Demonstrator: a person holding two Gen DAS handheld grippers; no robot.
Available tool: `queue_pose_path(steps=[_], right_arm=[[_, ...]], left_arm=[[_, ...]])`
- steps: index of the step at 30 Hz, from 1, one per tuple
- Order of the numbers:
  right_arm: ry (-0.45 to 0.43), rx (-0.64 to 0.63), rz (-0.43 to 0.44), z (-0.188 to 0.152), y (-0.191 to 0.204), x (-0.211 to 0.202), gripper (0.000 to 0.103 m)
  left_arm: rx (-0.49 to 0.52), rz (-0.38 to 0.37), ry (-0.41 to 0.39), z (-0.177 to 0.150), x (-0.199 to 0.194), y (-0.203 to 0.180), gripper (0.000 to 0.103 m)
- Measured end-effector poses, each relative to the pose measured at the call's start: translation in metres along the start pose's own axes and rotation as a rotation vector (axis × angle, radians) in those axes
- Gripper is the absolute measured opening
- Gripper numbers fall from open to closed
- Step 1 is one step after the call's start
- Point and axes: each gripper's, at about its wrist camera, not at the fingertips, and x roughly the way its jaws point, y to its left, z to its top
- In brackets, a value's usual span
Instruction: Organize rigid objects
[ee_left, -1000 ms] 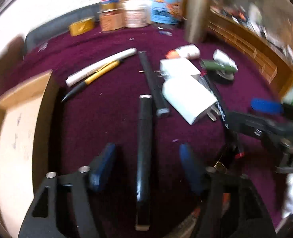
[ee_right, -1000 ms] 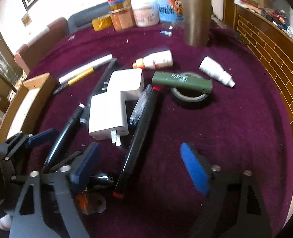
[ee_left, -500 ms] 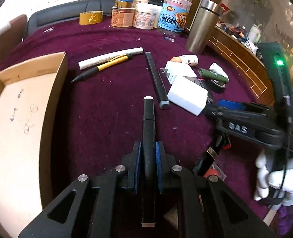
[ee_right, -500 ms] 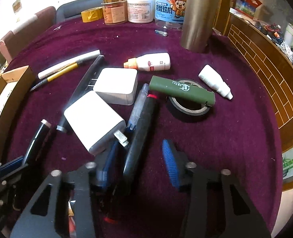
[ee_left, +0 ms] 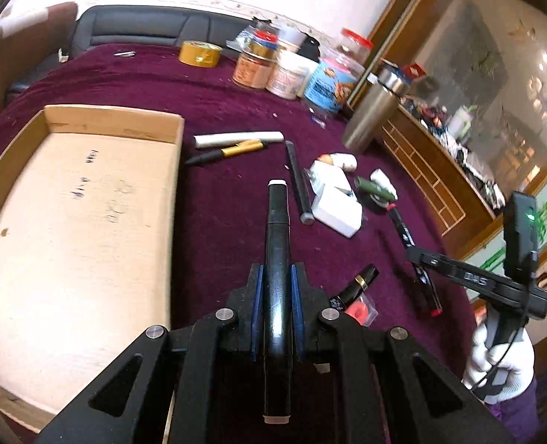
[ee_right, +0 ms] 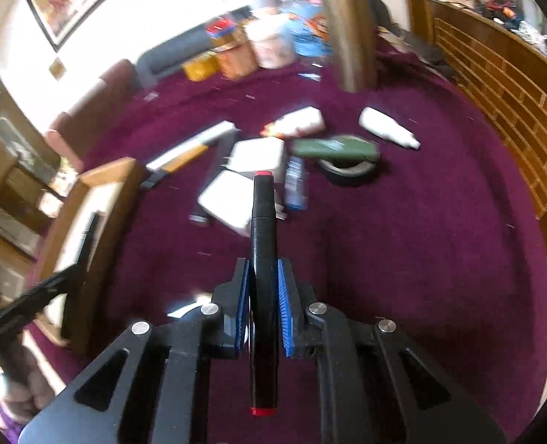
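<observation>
I had the left gripper [ee_left: 276,292] clenched on a white-capped marker [ee_left: 278,222] right of the box [ee_left: 179,170] and the right gripper [ee_right: 262,288] on a red-capped marker [ee_right: 262,218], each gripped off-centre, so either could pivot and slip.

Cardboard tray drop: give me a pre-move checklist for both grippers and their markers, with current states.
1. Left gripper shut on the white-capped marker: ok.
2. Right gripper shut on the red-capped marker: ok.
3. Both markers clamped near mid-length, lying along the jaws: ok.
4. Cardboard tray floor bare where visible, room for both: ok.
5. Markers lifted clear of the white chargers and other clutter: cannot tell, the right wrist view is blurred.
6. Grippers apart from each other: ok.
</observation>
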Motion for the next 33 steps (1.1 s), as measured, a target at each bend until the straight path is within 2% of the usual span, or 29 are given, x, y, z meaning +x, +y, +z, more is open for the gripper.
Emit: queue_pose_path(steps=[4, 9, 14, 16, 20, 27, 33], right_arm=[[0.021, -0.010, 0.131, 0.010, 0.033, 0.003, 0.012], [0.078, -0.018, 0.262, 0.026, 0.083, 0.033, 0.013], [0.136, -0.025, 0.338, 0.043, 0.136, 0.075, 0.013], [0.156, -0.027, 0.341, 0.048, 0.150, 0.089, 0.013], [0.183, -0.042, 0.289, 0.056, 0.177, 0.122, 0.013], [0.221, -0.017, 0.235, 0.057, 0.182, 0.150, 0.013], [0.237, -0.012, 0.204, 0.061, 0.183, 0.160, 0.013]], left_arm=[[-0.035, 0.027, -0.023, 0.011, -0.012, 0.019, 0.011], [-0.053, 0.094, -0.028, 0.027, -0.017, 0.045, 0.011], [-0.116, 0.132, -0.014, 0.045, -0.007, 0.079, 0.011], [-0.149, 0.139, -0.003, 0.052, 0.001, 0.093, 0.011], [-0.228, 0.140, 0.036, 0.064, 0.025, 0.121, 0.011], [-0.303, 0.129, 0.082, 0.071, 0.054, 0.150, 0.011], [-0.326, 0.096, 0.067, 0.075, 0.059, 0.152, 0.011]])
